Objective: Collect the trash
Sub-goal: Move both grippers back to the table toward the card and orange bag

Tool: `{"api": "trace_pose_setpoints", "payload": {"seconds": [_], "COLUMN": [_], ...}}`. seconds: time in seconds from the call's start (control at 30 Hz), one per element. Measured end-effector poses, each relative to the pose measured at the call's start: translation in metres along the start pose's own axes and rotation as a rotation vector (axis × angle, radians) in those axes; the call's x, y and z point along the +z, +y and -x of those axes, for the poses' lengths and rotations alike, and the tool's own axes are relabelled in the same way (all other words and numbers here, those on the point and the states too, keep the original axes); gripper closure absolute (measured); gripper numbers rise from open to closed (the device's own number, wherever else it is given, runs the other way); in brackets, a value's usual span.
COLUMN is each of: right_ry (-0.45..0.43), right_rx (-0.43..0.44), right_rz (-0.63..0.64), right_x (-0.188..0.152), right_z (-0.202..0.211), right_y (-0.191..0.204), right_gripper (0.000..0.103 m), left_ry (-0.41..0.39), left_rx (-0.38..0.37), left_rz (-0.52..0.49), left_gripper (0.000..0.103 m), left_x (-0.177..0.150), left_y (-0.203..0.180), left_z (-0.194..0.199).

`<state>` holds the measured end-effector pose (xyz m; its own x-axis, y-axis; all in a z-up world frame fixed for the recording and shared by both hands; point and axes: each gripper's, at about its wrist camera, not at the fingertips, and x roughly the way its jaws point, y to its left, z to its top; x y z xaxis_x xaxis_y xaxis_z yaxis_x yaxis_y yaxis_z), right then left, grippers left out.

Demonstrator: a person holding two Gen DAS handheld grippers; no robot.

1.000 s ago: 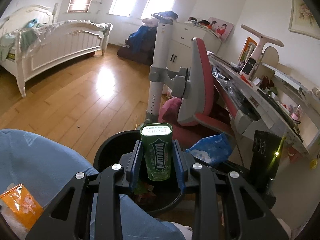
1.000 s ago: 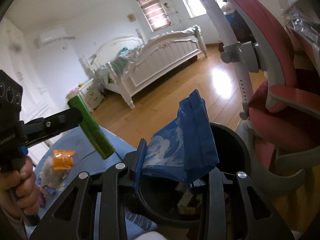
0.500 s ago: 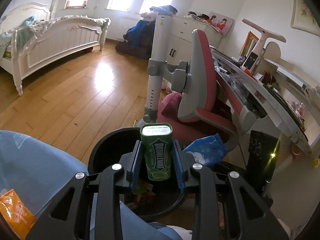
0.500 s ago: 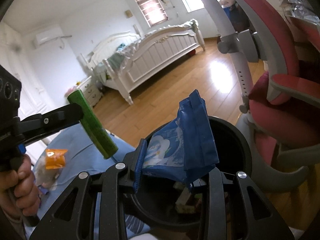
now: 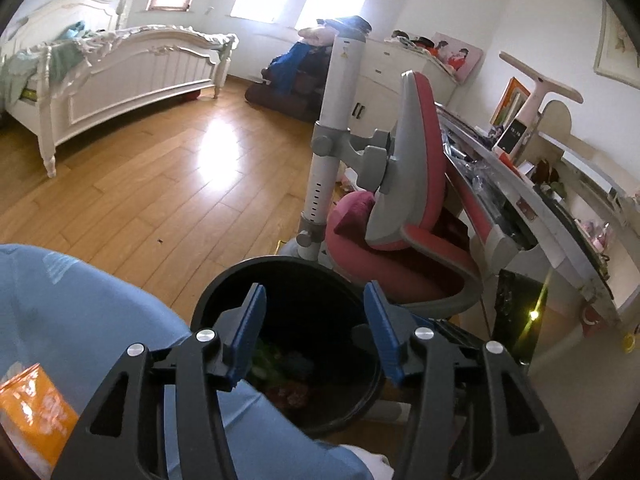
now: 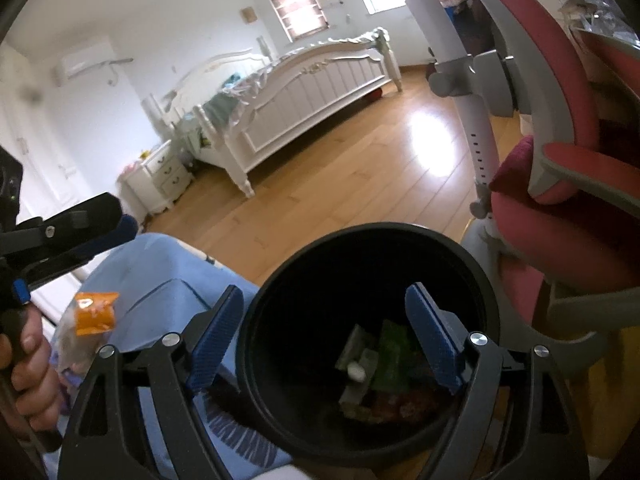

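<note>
A round black trash bin [image 5: 224,288] stands on the floor beside a blue cloth-covered surface; it also shows in the right wrist view [image 6: 280,280]. Green and mixed trash [image 6: 384,364] lies at its bottom. My left gripper [image 5: 314,312] is open and empty over the bin's mouth. My right gripper [image 6: 324,312] is open and empty above the bin. An orange wrapper [image 5: 34,412] lies on the blue surface at the lower left, also in the right wrist view [image 6: 94,312]. The left gripper's body [image 6: 68,224] shows at the left of the right wrist view.
A pink and grey chair [image 5: 412,200] on a grey post stands right behind the bin. A cluttered desk [image 5: 540,216] runs along the right. A white bed [image 5: 120,76] stands across the wooden floor [image 5: 140,200]. The blue cloth [image 5: 80,312] borders the bin.
My left gripper opened and let go of the green Doublemint tin. My right gripper opened and let go of the blue bag. Both are gone from the jaws; green trash lies in the bin.
</note>
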<state>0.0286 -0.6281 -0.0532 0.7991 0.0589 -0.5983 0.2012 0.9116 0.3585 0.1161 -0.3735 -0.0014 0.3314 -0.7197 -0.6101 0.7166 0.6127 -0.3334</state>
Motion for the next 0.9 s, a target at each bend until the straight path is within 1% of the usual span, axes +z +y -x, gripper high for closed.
{"api": "trace_pose_setpoints", "payload": {"seconds": [0.03, 0.1, 0.13, 0.27, 0.33, 0.47, 0.6, 0.67, 0.73, 0.77, 0.8, 0.83, 0.9], "right_ry": [0.002, 0.006, 0.008, 0.023, 0.032, 0.064, 0.103, 0.121, 0.140, 0.154, 0.166, 0.177, 0.205], "right_rx": [0.003, 0.017, 0.023, 0.054, 0.076, 0.133, 0.192, 0.216, 0.245, 0.262, 0.272, 0.282, 0.311], "right_rz": [-0.001, -0.001, 0.002, 0.026, 0.048, 0.107, 0.161, 0.188, 0.216, 0.232, 0.241, 0.249, 0.265], "right_x": [-0.001, -0.004, -0.005, -0.008, -0.011, -0.017, -0.023, -0.026, -0.028, -0.028, -0.028, -0.028, -0.023], "right_z": [0.001, 0.005, 0.006, 0.011, 0.012, 0.009, 0.002, -0.002, -0.007, -0.011, -0.014, -0.018, -0.030], "right_y": [0.002, 0.008, 0.012, 0.035, 0.052, 0.094, 0.139, 0.162, 0.188, 0.202, 0.210, 0.220, 0.240], "right_gripper": [0.021, 0.021, 0.021, 0.021, 0.021, 0.021, 0.021, 0.021, 0.021, 0.021, 0.016, 0.014, 0.013], "left_ry": [-0.006, -0.017, -0.025, -0.048, -0.063, -0.088, -0.119, -0.137, -0.138, -0.127, -0.112, -0.097, -0.058], "left_rx": [0.001, 0.010, 0.016, 0.057, 0.097, 0.170, 0.274, 0.353, 0.433, 0.477, 0.513, 0.539, 0.565], "left_rz": [0.001, 0.005, 0.008, 0.025, 0.042, 0.117, 0.203, 0.258, 0.298, 0.319, 0.336, 0.354, 0.400], "left_gripper": [0.050, 0.040, 0.038, 0.038, 0.038, 0.037, 0.037, 0.037, 0.037, 0.037, 0.037, 0.037, 0.037], "left_x": [-0.002, -0.007, -0.010, -0.024, -0.034, -0.058, -0.085, -0.099, -0.108, -0.114, -0.119, -0.124, -0.134], "left_y": [0.000, 0.001, 0.002, 0.014, 0.025, 0.058, 0.104, 0.132, 0.154, 0.166, 0.178, 0.188, 0.210], "left_z": [0.006, 0.018, 0.026, 0.060, 0.080, 0.120, 0.165, 0.189, 0.206, 0.212, 0.217, 0.220, 0.222]}}
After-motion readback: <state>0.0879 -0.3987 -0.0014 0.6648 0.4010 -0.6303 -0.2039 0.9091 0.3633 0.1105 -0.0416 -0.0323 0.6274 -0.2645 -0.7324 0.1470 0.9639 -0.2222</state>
